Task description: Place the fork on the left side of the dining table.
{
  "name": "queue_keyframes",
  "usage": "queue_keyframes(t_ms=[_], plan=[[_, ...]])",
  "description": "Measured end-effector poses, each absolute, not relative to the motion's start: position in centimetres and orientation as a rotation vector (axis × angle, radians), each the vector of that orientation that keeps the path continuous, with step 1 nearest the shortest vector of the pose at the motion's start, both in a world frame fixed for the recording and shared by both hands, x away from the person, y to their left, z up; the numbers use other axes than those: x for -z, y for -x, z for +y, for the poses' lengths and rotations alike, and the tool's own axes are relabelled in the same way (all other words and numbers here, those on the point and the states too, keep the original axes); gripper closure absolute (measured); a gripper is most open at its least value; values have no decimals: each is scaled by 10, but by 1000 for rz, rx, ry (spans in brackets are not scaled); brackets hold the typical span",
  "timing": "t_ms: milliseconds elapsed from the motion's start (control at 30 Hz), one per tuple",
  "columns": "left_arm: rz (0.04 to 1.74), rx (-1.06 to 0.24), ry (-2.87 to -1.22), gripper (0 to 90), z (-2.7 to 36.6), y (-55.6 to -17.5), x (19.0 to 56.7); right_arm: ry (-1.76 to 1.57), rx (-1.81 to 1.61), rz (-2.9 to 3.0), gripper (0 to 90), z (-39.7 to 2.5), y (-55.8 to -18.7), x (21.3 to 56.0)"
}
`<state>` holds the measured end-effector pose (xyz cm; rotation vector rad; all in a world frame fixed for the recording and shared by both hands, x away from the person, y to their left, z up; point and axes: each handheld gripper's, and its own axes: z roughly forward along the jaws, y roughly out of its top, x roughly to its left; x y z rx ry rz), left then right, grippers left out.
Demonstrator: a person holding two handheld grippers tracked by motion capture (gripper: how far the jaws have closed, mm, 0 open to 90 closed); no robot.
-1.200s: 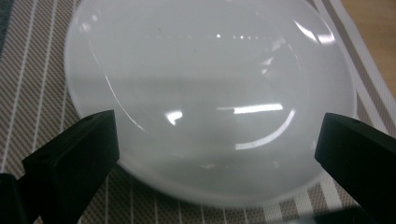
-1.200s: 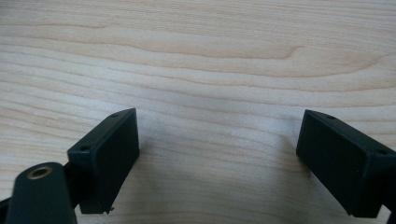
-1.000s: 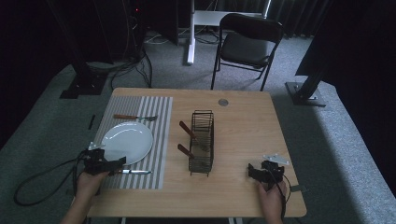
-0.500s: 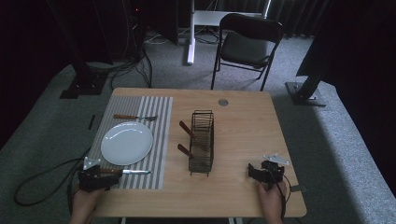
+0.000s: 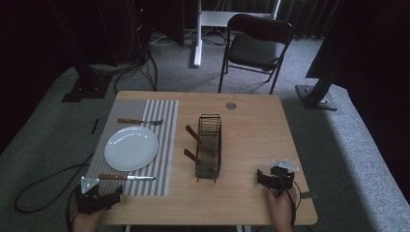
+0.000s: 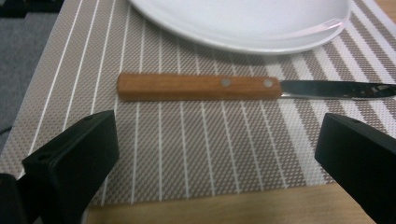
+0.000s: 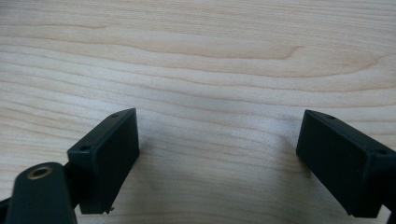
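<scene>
From above, a person sits at a wooden table, a gripper in each hand. The left gripper rests at the near-left corner, just short of a knife lying on the near edge of a striped mat. A white plate sits on the mat just beyond the knife, a fork beyond that. A wire rack with two wooden handles in it stands mid-table. The right gripper rests near the front right edge, well apart from the rack.

Left gripper view: the left gripper is spread wide and holds nothing; the knife lies crosswise just ahead, handle left, blade right, beside the plate rim.

Right gripper view: the right gripper is likewise released, its jaws wide over bare table.
</scene>
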<state>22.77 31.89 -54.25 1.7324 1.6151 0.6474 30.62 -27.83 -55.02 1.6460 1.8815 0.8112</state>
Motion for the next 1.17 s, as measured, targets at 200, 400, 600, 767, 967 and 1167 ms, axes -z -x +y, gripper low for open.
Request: queue_keyframes(t_ms=[200,400,600,767,967,1167], plan=[[1617,-699,-1718,0,318,-220,546,-1646,-811,1882,127,-278,-306,550],[1651,-746,-1706,0,317,-220,544,-1646,-811,1882,127,-278,-306,550],[1723,-746,-1702,0,319,-225,549,-1647,-811,1881,127,-278,-306,550],[1734,-755,-1707,0,321,-231,552,-1646,-811,1882,127,-278,-306,550],[1721,-777,-1739,0,318,-234,553,-1646,-811,1882,127,-278,-306,550],[1721,-774,-1744,0,318,-234,553,-1646,-811,1882,127,-278,-306,550]])
